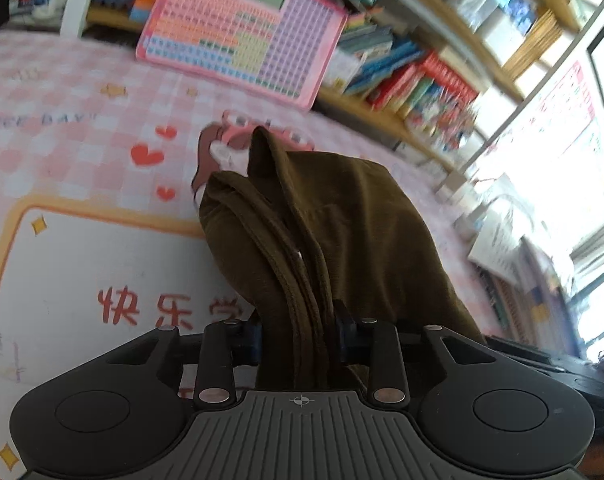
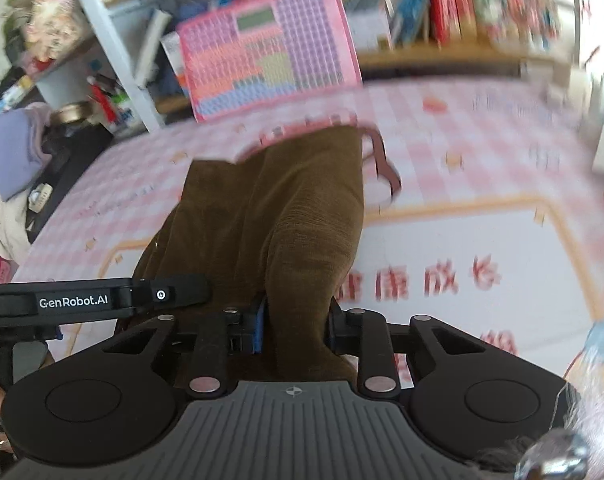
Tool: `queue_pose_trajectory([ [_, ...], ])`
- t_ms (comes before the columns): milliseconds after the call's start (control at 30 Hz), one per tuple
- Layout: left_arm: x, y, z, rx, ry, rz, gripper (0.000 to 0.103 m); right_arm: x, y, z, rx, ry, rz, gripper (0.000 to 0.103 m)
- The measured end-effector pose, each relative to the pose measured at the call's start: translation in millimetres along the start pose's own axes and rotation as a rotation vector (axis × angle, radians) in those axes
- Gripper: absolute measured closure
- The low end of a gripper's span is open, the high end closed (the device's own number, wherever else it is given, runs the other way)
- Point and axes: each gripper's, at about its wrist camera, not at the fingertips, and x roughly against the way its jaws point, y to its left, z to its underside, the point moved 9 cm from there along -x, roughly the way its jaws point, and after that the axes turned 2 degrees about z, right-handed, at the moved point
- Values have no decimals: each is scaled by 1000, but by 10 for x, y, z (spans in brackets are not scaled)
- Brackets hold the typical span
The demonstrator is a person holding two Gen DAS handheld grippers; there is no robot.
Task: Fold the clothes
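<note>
An olive-brown garment (image 1: 341, 216) hangs bunched over the pink checked table mat (image 1: 62, 128). In the left wrist view my left gripper (image 1: 300, 336) is shut on a gathered, seamed fold of it, the cloth filling the gap between the fingers. In the right wrist view the same brown garment (image 2: 286, 208) runs forward from my right gripper (image 2: 296, 330), which is shut on another bunch of the cloth. The other gripper's black body (image 2: 94, 300) shows at the left of that view, close beside. The fingertips of both are hidden by fabric.
A pink chart board (image 1: 242, 28) leans against the bookshelf (image 1: 421, 76) at the back of the table. Papers and books (image 1: 501, 240) lie along the right edge by the window. Clothes and clutter (image 2: 10, 152) are piled off the table's left side.
</note>
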Motion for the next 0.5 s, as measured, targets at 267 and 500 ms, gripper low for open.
queue_pose_trajectory([
  [267, 125, -203, -41, -2, -81, -42, 73, 141, -41, -131, 47, -42, -58, 78],
  [500, 73, -437, -65, 16, -109, -106, 73, 196, -206, -209, 89, -33, -119, 78],
])
